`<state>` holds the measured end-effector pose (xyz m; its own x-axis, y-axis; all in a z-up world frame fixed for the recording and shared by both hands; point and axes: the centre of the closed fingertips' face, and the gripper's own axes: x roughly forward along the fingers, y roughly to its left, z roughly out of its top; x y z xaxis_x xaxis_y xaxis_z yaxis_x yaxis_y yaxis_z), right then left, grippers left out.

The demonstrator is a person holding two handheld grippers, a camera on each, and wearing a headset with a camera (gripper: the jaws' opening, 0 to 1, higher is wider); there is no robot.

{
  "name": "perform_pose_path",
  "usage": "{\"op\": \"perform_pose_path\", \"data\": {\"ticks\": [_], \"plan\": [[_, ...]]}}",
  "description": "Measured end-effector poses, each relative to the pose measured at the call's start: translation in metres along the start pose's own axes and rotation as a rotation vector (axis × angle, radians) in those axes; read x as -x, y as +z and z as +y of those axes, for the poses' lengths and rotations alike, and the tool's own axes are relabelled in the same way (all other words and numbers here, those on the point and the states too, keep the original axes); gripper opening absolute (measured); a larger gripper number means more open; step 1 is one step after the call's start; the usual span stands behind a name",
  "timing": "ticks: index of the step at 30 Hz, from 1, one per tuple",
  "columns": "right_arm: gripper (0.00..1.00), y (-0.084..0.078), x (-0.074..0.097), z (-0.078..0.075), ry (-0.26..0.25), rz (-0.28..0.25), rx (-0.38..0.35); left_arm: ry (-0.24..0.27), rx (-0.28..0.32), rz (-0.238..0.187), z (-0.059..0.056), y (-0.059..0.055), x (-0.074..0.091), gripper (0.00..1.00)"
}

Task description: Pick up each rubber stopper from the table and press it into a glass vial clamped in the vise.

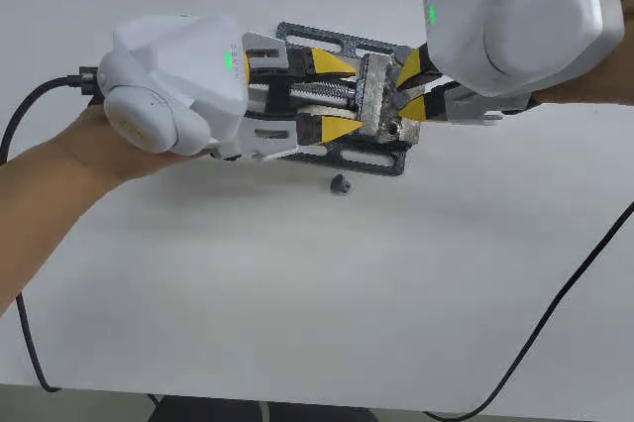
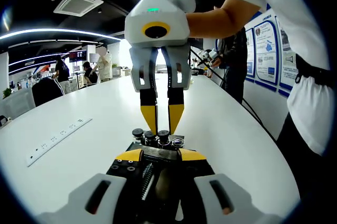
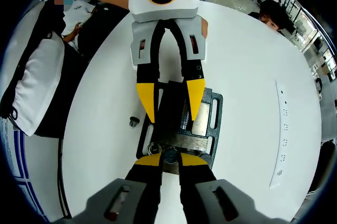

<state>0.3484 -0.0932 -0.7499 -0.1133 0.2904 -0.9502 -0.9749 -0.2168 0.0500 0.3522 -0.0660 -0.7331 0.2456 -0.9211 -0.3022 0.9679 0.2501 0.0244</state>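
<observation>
Stoppers: one loose stopper [image 1: 340, 184] lies on the table [image 1: 297, 293], just beside the vise [image 1: 381, 157]. Three dark ones cap the vials [image 2: 138, 132] in the left gripper view, and one open vial [image 2: 178, 141] stands beside them. Two grippers. Your left gripper [image 1: 357, 97] lies level, jaws spread wide astride the screw [image 1: 317, 93], gripping nothing. Your right gripper [image 1: 402, 91] comes in opposite, tips pinched on a stopper [image 3: 169, 155] seated on a vial.
</observation>
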Motion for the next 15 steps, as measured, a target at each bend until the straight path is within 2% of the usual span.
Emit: {"op": "perform_pose_path", "data": {"ticks": [15], "plan": [[0.13,-0.0004,-0.0005,-0.0001,0.003,-0.007,-0.009,0.000,0.003,-0.001,0.0001,0.0006,-0.0008,0.22]]}}
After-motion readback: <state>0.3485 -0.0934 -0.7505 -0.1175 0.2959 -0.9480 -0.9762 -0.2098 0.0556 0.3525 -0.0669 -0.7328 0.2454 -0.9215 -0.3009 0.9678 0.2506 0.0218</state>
